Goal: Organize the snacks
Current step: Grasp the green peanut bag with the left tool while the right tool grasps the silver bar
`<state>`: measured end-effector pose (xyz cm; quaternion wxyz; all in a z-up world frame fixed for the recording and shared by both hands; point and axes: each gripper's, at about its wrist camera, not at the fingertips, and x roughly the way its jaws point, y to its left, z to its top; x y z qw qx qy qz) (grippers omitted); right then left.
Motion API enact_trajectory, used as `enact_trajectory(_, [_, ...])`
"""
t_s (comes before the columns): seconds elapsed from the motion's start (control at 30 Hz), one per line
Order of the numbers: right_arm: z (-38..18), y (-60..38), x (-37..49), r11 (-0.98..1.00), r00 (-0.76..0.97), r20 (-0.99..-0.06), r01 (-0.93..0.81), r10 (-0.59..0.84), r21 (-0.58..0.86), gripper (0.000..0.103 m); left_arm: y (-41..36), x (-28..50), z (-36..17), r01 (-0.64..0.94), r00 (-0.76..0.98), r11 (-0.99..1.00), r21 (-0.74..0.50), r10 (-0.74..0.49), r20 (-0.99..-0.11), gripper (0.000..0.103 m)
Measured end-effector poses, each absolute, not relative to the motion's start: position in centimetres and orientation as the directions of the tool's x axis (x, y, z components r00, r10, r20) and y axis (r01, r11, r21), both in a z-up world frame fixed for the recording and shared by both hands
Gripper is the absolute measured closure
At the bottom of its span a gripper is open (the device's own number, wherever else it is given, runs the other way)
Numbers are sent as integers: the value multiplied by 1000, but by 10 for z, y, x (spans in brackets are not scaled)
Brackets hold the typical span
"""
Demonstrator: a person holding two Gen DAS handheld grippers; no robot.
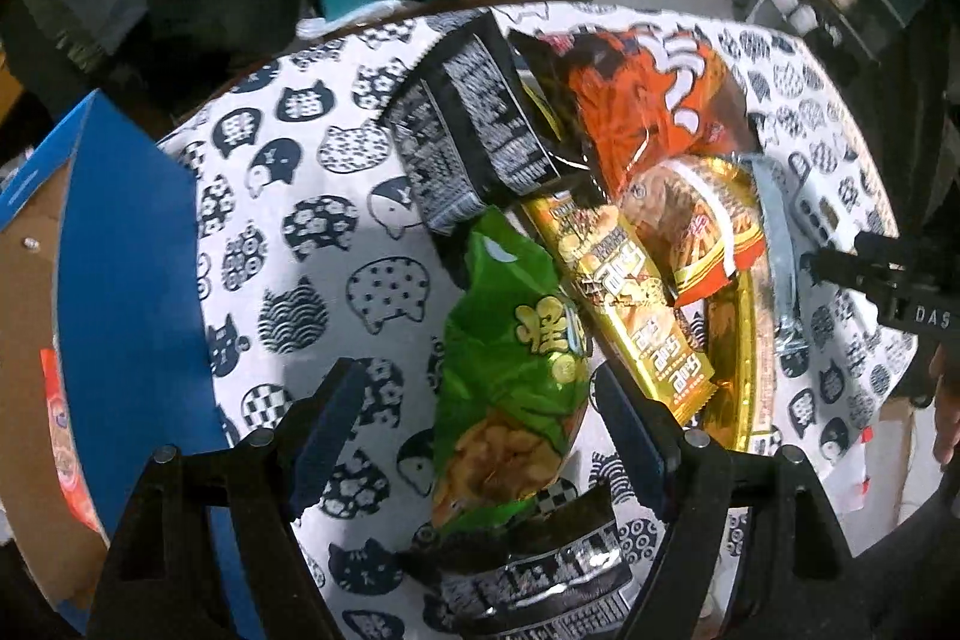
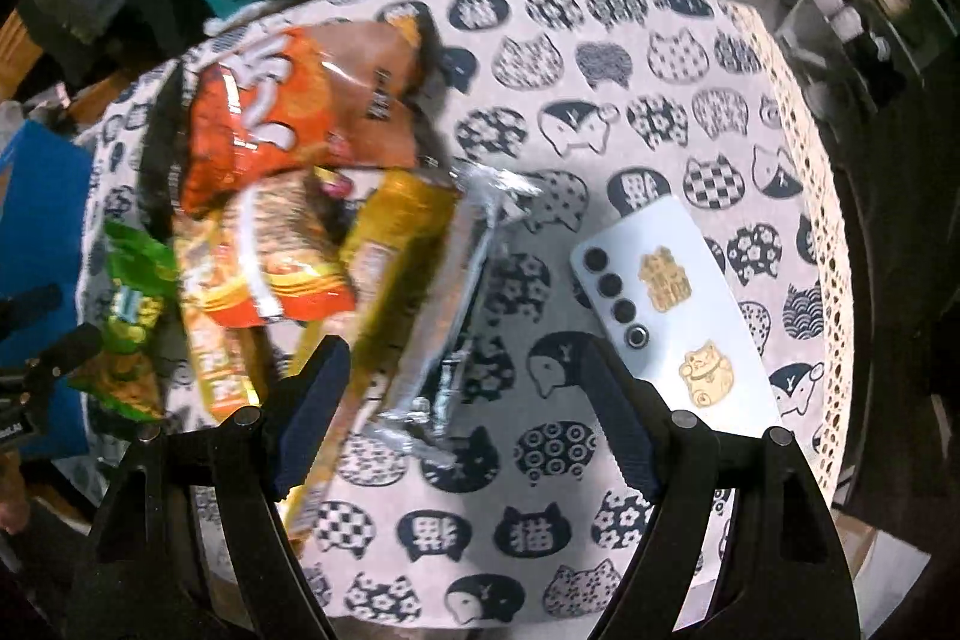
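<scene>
— Nearest the lens: the left hand-held gripper [image 1: 480,436], jaws wide and holding nothing, straddles a green snack bag [image 1: 510,376] on the cat-print surface [image 1: 312,220].

— And the right hand-held gripper [image 2: 465,412]?

— Also spread and empty, low beside a silver packet [image 2: 456,316].

— Progress?

— Little, seemingly: the snacks lie heaped, the blue box [image 1: 120,280] at left awaits, and a phone [image 2: 672,316] sits apart.
</scene>
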<state>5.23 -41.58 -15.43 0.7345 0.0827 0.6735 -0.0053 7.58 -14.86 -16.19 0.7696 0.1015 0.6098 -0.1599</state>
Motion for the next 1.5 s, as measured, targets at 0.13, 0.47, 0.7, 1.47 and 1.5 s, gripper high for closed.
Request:
enact_trajectory(0.13, [-170, -423, 54, 982, 79, -990, 139, 117, 128, 23, -162, 76, -173, 412, 202, 911, 8, -83, -976, 22])
enact_trajectory(0.47, [-202, -418, 64, 982, 55, -988, 118, 143, 149, 33, -168, 81, -201, 439, 178, 896, 64, -17, -984, 22])
enact_trajectory(0.7, [-214, -412, 65, 986, 70, -991, 113, 118, 126, 39, -167, 86, -209, 440, 186, 896, 65, -20, -982, 34])
enact_trajectory(1.47, [-172, -417, 54, 995, 167, -984, 69, 64, 76, 74, -142, 56, -148, 423, 300, 903, 78, -58, -952, 59])
enact_trajectory(1.5, [-168, -417, 54, 995, 173, -983, 64, 63, 75, 74, -140, 54, -143, 420, 310, 904, 77, -63, -949, 59])
